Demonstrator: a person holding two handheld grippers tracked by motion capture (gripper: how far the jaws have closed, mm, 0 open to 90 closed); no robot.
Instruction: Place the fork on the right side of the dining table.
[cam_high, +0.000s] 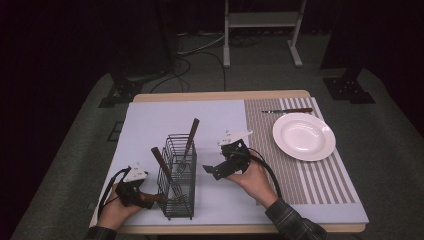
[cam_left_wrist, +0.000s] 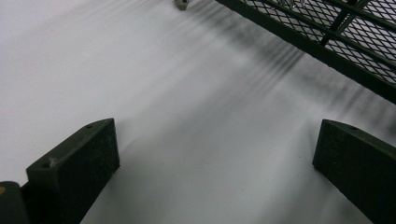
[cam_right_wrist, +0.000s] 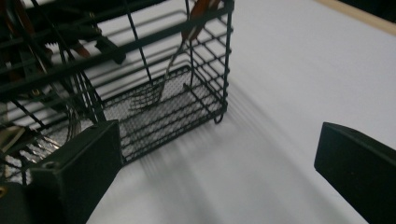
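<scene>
Count, on my counter (cam_high: 150, 97):

- Basket (cam_high: 178, 176): 1, black wire.
- Wooden-handled utensils standing in the basket: 2. One is a fork (cam_high: 188, 144); the other (cam_high: 165, 172) has a head I can't make out.
- Knife (cam_high: 287, 110): 1, lying beyond the plate.
- Plate (cam_high: 303, 136): 1, white.
- Mats: 2, one plain pale sheet (cam_high: 150, 125) and one striped mat (cam_high: 295, 170).
- My tools: 2, left tool (cam_high: 148, 199) and right tool (cam_high: 210, 170).
</scene>
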